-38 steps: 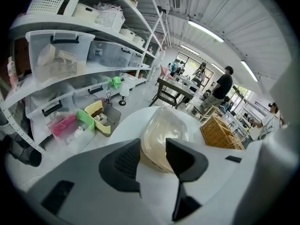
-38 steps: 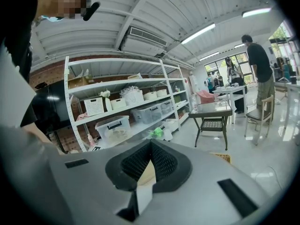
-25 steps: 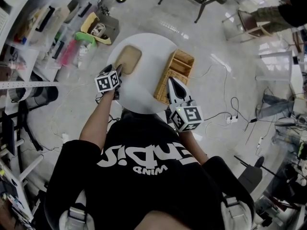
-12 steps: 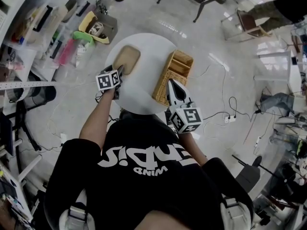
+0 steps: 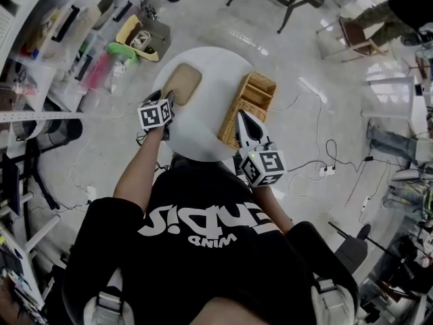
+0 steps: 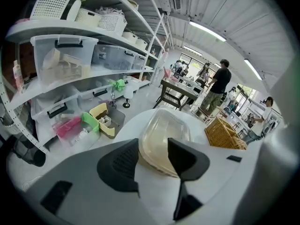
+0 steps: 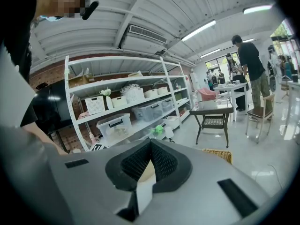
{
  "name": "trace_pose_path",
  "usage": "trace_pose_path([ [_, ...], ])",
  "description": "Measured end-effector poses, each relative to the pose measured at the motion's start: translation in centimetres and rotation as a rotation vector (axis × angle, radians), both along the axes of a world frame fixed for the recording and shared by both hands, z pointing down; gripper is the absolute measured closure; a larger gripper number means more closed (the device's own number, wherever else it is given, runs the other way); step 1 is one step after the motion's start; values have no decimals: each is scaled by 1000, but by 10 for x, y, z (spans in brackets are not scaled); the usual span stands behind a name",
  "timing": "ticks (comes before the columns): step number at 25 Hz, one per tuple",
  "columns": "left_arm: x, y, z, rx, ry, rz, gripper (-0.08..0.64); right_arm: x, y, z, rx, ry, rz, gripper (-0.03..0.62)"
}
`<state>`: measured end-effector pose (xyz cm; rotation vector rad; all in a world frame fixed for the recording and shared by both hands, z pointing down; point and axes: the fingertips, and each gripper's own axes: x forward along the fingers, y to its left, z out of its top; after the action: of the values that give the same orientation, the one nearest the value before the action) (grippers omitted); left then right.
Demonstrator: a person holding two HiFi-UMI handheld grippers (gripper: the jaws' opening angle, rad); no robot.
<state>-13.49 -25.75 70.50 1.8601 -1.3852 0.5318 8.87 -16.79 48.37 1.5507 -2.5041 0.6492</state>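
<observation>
Your left gripper (image 6: 153, 146) has its jaws apart around the near end of the container (image 6: 166, 130), seemingly untouched, so a lopsided squeeze could skid it, while your right gripper (image 7: 150, 146) stays out with jaws together, empty.

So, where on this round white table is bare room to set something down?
Free: the strip of round white table between the beige clear-lidded container and the wicker basket, plus the far rim. Crowded: the near edge, by the left gripper and right gripper.

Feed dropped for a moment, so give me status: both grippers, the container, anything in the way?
Left gripper open, fingers at near end of lidded container. Right gripper shut, empty, above wicker basket. Basket apart from container.
</observation>
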Motion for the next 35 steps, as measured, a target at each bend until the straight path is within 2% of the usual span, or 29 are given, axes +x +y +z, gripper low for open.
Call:
trace_pose_path([
  [10,-4,8,-15,20,44,-53,440,0,7,-1,12,-19,-6,594],
  [13,-6,10,-20,29,81,-74,455,1,10,-1,17,-22,-9,594],
  [17,-4,13,-30,39,162,-88,485,-2,12,-3,23,-24,-14,595],
  [20,3,13,-44,51,250,-86,511,-4,13,-5,28,-26,-20,594],
  [24,19,10,-75,87,385,-65,520,-6,16,-7,37,-29,-28,594],
  [27,28,5,-104,125,445,-49,522,-8,18,-10,46,-33,-31,595],
  [31,33,-2,-149,219,424,-12,523,-7,18,-14,61,-35,-27,594],
  [35,31,-3,-200,351,291,31,523,-6,19,-21,80,-37,-25,594],
])
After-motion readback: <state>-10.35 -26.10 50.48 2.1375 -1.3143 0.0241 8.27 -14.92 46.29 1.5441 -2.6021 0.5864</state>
